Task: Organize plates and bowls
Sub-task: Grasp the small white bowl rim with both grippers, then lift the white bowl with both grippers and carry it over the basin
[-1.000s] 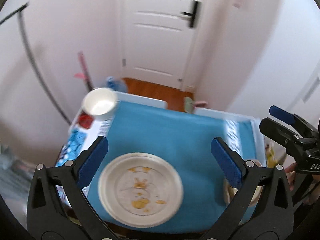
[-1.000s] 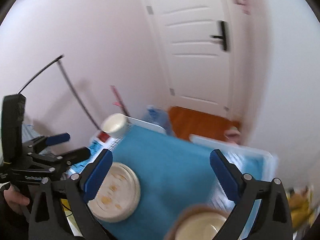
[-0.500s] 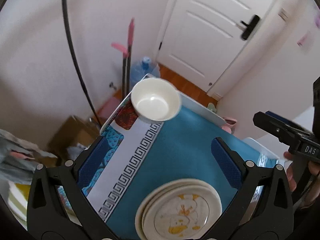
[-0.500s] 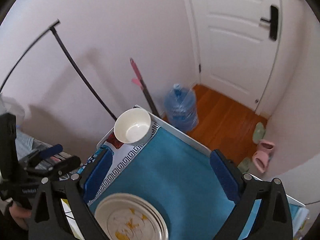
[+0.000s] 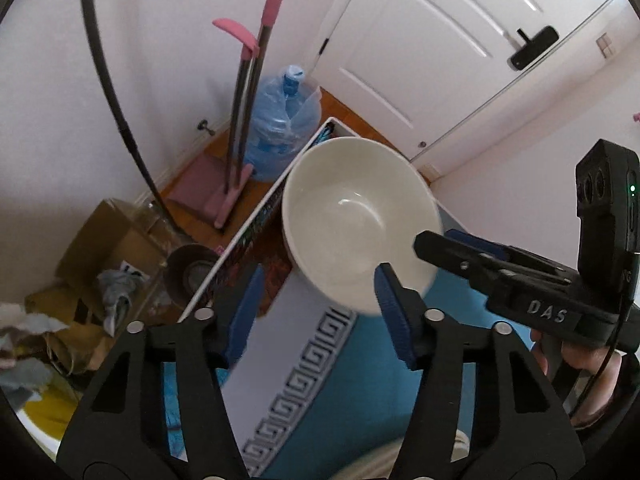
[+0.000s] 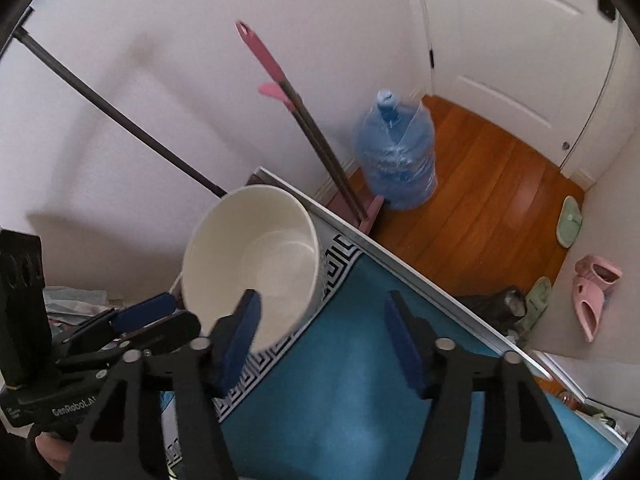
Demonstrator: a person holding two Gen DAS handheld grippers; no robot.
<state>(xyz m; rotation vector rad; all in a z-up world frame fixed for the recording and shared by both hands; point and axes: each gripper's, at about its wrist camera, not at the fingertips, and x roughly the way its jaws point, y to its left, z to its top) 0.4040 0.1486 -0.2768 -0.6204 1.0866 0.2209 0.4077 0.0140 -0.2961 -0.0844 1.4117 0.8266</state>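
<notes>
Left wrist view: left gripper (image 5: 316, 312) pointed steeply down at the far corner of the table (image 5: 344, 412). Its jaws had just been closing and stood half spread — nothing pinched. White bowl (image 5: 352, 216) sat upright and empty on the table's corner, on the patterned cloth border, its near rim just ahead of the blue pads (image 5: 390, 316); the right pad overlapped the bowl's lower edge in the picture, contact not clear. Right gripper (image 5: 452, 246) reached in from the right, tips at the bowl's right rim; a hand (image 5: 576, 364) held its handle. Whether those tips touched the rim, can't tell from here. A sliver of a plate (image 5: 372, 466) rim showed at the bottom edge. Beyond the table: water jug (image 5: 280, 128), pink mop (image 5: 256, 92), cardboard boxes (image 5: 108, 240), white door (image 5: 452, 36).

Right wrist view: right gripper (image 6: 320, 332) also pointed down at the blue cloth, jaws just been closing, half spread, only cloth seen between them. Bowl (image 6: 256, 256) was left of the gap, its lower rim behind the left pad (image 6: 240, 336) — not between the pads. Left gripper (image 6: 140, 320) came in from the lower left, tips at the bowl's near-left side, touching or not unclear. Floor past the table edge held the jug (image 6: 396, 156), mop (image 6: 292, 104) and slippers (image 6: 592, 296).
</notes>
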